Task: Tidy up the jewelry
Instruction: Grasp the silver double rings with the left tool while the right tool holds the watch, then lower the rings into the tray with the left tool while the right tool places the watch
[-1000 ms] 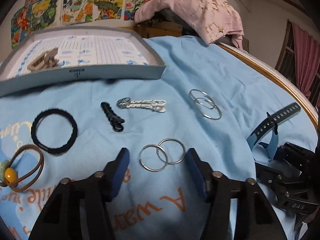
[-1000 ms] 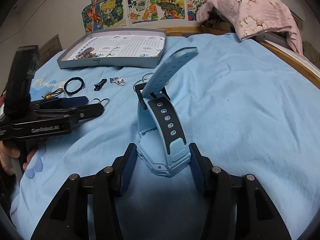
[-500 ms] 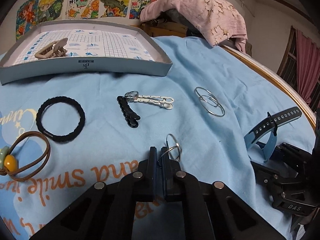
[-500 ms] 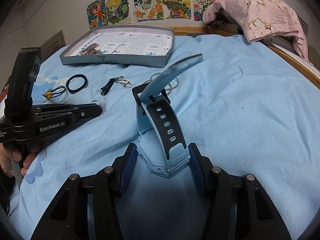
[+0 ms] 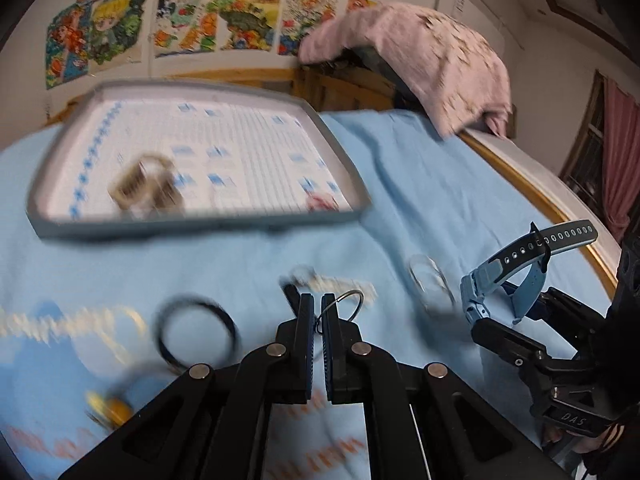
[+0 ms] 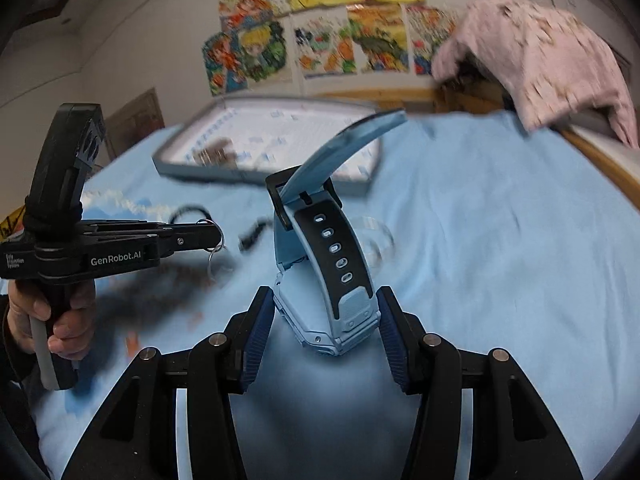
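Left tool (image 5: 316, 306) is clamped shut on the thin silver wire rings (image 5: 347, 303), lifted off the light-blue bed sheet (image 5: 400, 184); right tool (image 6: 324, 320) grips the pale-blue plastic watch w/ black holed strap (image 6: 332, 264) by its case, strap ends sticking up. To do this well: carry both w/o tilting to the shallow grey cardboard tray (image 5: 332, 148) further back, lower inside the rim before letting go, since rings are slim & look likely to slip. Rings look shiny, linked as a pair; the tray's contents are blurred.

Bed (image 5: 420, 184) w/ blue sheet; tray (image 5: 344, 160); black hair tie (image 5: 196, 332).
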{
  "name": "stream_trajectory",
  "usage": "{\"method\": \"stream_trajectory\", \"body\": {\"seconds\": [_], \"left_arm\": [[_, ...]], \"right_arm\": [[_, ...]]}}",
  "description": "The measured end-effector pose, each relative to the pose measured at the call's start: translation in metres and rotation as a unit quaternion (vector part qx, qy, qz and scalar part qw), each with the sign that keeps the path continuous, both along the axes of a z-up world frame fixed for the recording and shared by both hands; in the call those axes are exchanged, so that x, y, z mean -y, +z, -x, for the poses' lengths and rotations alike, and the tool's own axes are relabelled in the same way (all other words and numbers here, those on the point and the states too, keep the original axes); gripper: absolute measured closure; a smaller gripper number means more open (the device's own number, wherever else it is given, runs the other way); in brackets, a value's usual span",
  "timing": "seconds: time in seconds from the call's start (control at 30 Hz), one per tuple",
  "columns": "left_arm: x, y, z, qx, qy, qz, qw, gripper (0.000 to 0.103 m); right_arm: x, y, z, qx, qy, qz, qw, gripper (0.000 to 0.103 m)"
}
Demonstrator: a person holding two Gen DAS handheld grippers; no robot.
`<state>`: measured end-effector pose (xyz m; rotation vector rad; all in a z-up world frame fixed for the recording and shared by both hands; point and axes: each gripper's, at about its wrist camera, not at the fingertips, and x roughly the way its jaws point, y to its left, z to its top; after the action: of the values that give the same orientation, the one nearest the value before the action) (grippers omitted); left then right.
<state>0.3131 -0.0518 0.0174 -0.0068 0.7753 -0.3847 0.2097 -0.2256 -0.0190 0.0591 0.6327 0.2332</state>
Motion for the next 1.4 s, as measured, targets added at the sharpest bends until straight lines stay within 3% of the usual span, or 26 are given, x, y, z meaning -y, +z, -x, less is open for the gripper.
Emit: {"method": "stream_trajectory", "body": {"seconds": [0.2,0.37,0.53,0.67,0.87,0.97,1.03,1.17,1.23,1.33,1.4], "left_arm": [[-0.025,0.036,-0.064,0.02,0.056,0.009,0.9982,0.099],[-0.037,0.033,-0.112,0.015,0.084,0.016,0.9962,0.099],[-0.029,0.009,-0.143,-0.004,0.087,-0.002,0.9962,0.099],[-0.024,-0.002,-0.147,-0.005,0.086,-0.007,0.9963,0.099],[-0.033,-0.001,-0.143,-0.006,0.093,0.036,0.995,0.092],[-0.038,0.001,-0.139,-0.003,0.104,0.045,0.9935,0.067],[-0.041,0.004,-0.133,0.005,0.111,0.052,0.9925,0.036],[-0.042,0.01,-0.115,0.033,0.122,0.052,0.9907,0.025],[-0.041,0.016,-0.102,0.045,0.127,0.054,0.9893,0.013],[-0.04,0.027,-0.072,0.091,0.133,0.064,0.9848,0.0],[-0.038,0.033,-0.047,0.124,0.135,0.065,0.9809,0.0]], "right_arm": [[-0.018,0.03,-0.067,0.029,0.025,0.018,0.999,0.056],[-0.034,0.04,-0.132,0.028,0.031,0.025,0.999,0.056],[-0.047,0.026,-0.185,0.003,0.021,0.018,1.0,0.056],[-0.05,0.006,-0.205,-0.024,0.019,0.015,0.999,0.056],[-0.055,-0.014,-0.211,-0.062,0.028,0.016,0.998,0.056],[-0.051,-0.011,-0.21,-0.055,0.02,0.01,0.998,0.053],[-0.045,-0.005,-0.209,-0.05,0.016,0.004,0.999,0.048],[-0.034,0.004,-0.193,-0.039,0.008,0.001,0.999,0.041],[-0.026,0.01,-0.184,-0.027,0.003,-0.005,1.0,0.04],[-0.014,0.023,-0.16,0.001,-0.008,-0.016,1.0,0.027],[-0.007,0.032,-0.142,0.021,-0.014,-0.025,0.999,0.022]]}}
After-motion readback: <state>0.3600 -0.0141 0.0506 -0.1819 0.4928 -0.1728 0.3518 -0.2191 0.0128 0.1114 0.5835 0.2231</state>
